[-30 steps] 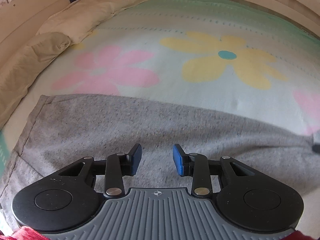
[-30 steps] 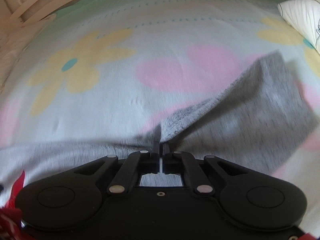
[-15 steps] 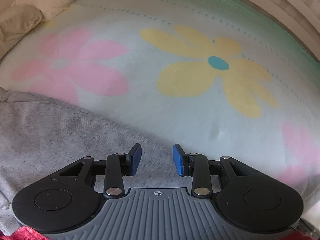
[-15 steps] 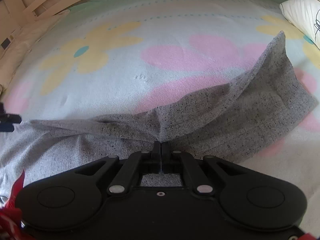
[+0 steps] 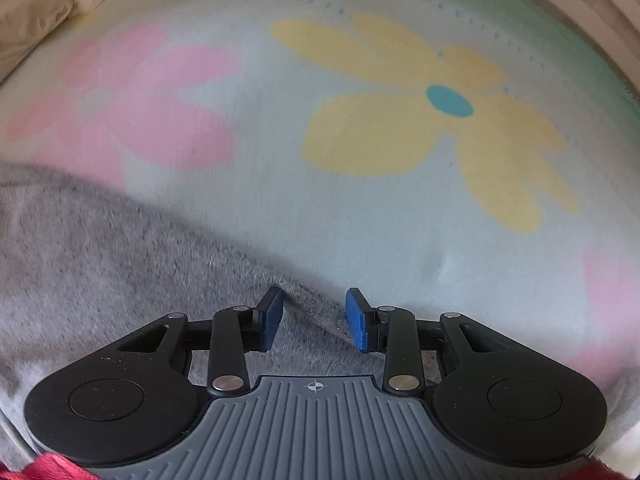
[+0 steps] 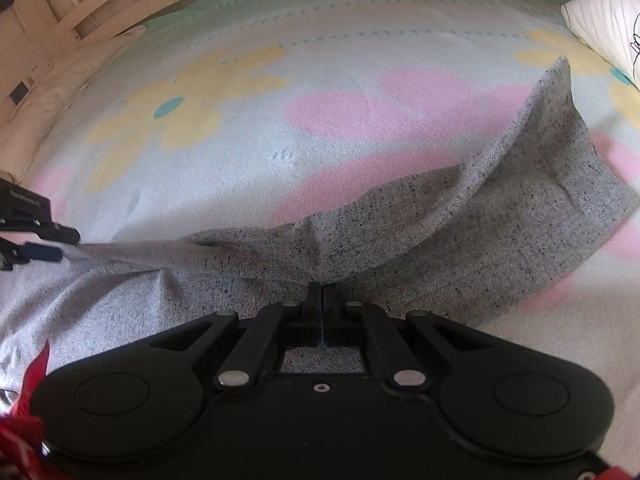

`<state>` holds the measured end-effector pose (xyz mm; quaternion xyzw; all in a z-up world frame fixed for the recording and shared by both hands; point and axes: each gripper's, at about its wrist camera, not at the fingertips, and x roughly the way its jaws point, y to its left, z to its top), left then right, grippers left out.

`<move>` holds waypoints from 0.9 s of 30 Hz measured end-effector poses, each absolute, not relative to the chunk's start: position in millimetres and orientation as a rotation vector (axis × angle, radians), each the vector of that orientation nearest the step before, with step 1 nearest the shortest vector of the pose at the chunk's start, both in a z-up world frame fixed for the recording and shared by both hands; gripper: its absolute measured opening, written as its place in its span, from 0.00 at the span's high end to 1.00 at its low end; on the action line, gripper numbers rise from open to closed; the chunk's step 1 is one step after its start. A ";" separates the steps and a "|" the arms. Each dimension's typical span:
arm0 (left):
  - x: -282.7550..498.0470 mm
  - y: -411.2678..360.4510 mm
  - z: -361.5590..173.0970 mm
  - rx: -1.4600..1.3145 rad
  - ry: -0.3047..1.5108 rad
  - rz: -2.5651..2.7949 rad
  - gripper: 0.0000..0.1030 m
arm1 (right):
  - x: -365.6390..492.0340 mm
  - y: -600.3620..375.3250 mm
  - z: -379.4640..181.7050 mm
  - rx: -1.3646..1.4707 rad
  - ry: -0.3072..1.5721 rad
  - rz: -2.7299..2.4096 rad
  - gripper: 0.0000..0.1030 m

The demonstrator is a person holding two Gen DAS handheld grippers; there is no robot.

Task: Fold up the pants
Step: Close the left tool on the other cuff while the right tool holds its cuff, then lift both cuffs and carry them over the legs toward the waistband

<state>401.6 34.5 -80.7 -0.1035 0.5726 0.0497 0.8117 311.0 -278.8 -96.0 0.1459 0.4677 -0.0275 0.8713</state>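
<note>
Right tool (image 6: 321, 296) on speckled grey pants (image 6: 460, 232)

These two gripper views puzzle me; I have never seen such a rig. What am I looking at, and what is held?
A person holds a two-finger gripper in each hand, with a fisheye camera on each looking along its fingers. Grey pants lie on a bed sheet printed with flowers. In the right wrist view, the right gripper is shut, pinching a fold of the pants and lifting it. In the left wrist view, the left gripper is open over the pants' edge, gripping nothing. It also shows at the right view's left edge. A white pillow lies far right.
</note>
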 end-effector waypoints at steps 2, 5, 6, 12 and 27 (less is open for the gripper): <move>401.4 34.8 -87.9 -0.238 1.238 0.116 0.67 | 310.4 -278.7 -96.0 0.299 0.975 -0.058 0.96; 402.0 38.9 -95.0 -0.297 1.229 0.120 0.90 | 309.0 -277.6 -97.8 0.293 0.971 -0.060 0.96; 399.3 41.4 -94.4 -0.322 1.208 0.125 0.93 | 308.6 -277.8 -97.6 0.298 0.970 -0.061 0.96; 362.2 42.6 -64.5 -0.285 1.083 0.122 0.97 | 297.2 -281.1 -89.8 0.340 0.945 -0.064 0.97; 192.6 49.4 14.8 -0.182 0.848 0.122 0.97 | 211.0 -288.9 -11.8 0.401 0.844 -0.074 0.71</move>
